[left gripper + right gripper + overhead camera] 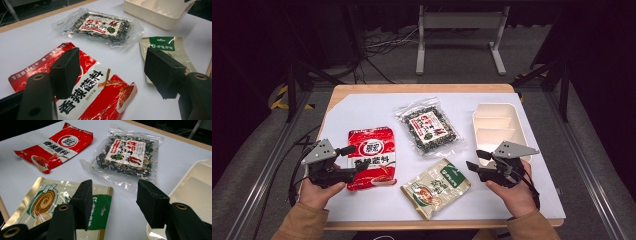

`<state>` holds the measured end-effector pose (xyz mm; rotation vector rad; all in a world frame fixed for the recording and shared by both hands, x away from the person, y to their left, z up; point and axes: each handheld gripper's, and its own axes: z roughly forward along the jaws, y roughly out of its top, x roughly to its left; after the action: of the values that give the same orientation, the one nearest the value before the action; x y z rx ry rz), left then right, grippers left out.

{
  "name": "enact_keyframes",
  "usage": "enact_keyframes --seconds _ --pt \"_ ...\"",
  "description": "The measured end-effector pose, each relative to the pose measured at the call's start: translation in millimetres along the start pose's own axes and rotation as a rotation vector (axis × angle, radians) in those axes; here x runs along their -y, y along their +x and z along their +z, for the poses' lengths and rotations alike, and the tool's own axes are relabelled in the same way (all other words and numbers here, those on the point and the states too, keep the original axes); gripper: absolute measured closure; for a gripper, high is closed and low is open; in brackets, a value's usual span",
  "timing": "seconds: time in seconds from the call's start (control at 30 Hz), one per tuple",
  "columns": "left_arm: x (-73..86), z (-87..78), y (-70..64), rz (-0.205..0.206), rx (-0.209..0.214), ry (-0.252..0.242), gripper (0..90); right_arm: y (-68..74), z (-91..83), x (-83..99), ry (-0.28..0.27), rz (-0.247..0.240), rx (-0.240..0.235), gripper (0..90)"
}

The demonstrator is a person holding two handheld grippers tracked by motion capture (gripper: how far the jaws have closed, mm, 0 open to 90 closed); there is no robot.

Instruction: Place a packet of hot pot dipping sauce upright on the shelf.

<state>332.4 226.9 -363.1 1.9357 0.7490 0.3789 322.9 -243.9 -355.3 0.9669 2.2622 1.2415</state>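
Bare counter lies along the far edge; tray by the right edge sits empty; both hand-held grippers, left and right, gape over near-edge packets.

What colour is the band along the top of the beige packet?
Green, with white lettering on the beige packet; the right gripper view shows it best.

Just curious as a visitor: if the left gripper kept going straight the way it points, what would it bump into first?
Probably the red packet: the left gripper is open right over it. Depth is hard to judge.
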Motion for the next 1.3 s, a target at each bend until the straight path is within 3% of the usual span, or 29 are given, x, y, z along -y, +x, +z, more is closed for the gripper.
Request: enact_keyframes --seconds 0.2,0.63,1.3 --pt "-0.1 0.2 -0.9 0.001 0.001 -0.001 29.6 2.4 3.1 -8.6 0.020 -0.003 -0.003 46.5" --pt "0.0 0.5 -2.0 0.013 -0.006 0.001 29.7 5.8 21.7 -21.4 0.118 -0.007 0.001 44.6" --pt "0.8 4.5 -4.9 0.024 -0.003 0.014 29.6 12.0 57.4 5.9 0.300 -0.004 -0.010 46.7"
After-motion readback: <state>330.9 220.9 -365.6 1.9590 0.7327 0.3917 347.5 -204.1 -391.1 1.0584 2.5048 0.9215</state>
